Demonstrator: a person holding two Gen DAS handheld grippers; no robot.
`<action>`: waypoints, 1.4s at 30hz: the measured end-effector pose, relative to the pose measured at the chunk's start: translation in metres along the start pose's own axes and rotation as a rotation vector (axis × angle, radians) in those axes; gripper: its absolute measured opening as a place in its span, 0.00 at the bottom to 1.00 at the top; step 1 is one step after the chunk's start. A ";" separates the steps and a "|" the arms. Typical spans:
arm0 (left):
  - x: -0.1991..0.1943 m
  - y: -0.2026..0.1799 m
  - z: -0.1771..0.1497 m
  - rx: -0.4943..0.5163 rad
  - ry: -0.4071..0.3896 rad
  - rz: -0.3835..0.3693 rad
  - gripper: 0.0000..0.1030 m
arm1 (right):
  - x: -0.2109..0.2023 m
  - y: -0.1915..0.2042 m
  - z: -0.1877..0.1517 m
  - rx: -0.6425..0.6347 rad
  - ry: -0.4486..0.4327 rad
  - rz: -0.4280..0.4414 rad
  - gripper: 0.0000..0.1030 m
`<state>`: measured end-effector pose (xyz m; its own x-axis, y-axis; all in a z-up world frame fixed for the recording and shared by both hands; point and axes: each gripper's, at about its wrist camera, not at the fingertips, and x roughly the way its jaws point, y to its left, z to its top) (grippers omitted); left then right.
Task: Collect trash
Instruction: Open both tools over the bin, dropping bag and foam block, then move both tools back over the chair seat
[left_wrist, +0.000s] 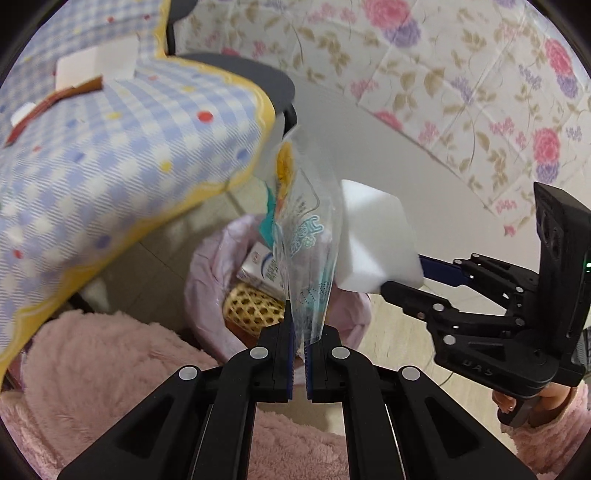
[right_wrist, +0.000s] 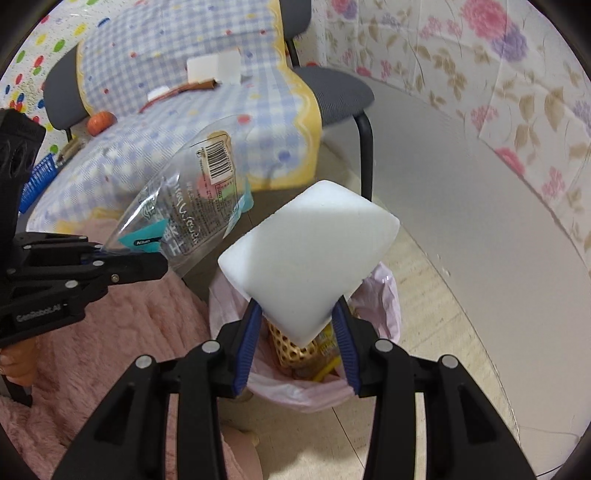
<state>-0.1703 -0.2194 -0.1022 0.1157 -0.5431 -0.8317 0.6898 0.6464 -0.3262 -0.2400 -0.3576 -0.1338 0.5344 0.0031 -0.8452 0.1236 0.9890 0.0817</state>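
My left gripper (left_wrist: 300, 332) is shut on the lower edge of a clear printed plastic wrapper (left_wrist: 306, 240), which stands up between its pads. In the right wrist view the wrapper (right_wrist: 192, 206) sticks out of the left gripper (right_wrist: 147, 262) at the left. My right gripper (right_wrist: 299, 325) is shut on a white foam block (right_wrist: 310, 251), its blue pads pressing on two sides. The left wrist view shows this block (left_wrist: 373, 240) and the right gripper (left_wrist: 410, 277) just right of the wrapper. Both hang above a bin with a pink liner (right_wrist: 384, 295), (left_wrist: 207, 266).
The bin holds a white carton (left_wrist: 258, 269) and a yellow lattice item (left_wrist: 251, 310). A chair under a blue checked cloth (right_wrist: 166, 147) bears another white block (right_wrist: 214, 68), a brown strip (right_wrist: 184, 88) and an orange thing (right_wrist: 100, 122). Pink fluffy fabric (left_wrist: 110, 369) lies in front.
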 end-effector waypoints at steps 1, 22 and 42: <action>0.005 0.000 0.001 0.001 0.017 -0.004 0.06 | 0.004 -0.003 -0.001 0.007 0.010 0.006 0.40; -0.022 0.027 0.016 -0.036 -0.066 0.086 0.55 | -0.023 -0.029 0.016 0.088 -0.080 -0.032 0.55; -0.127 0.079 0.013 -0.126 -0.326 0.361 0.55 | -0.069 0.038 0.085 0.006 -0.250 0.122 0.55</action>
<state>-0.1216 -0.1064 -0.0161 0.5623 -0.3987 -0.7245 0.4751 0.8728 -0.1116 -0.2013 -0.3329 -0.0281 0.7355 0.0847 -0.6722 0.0504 0.9826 0.1790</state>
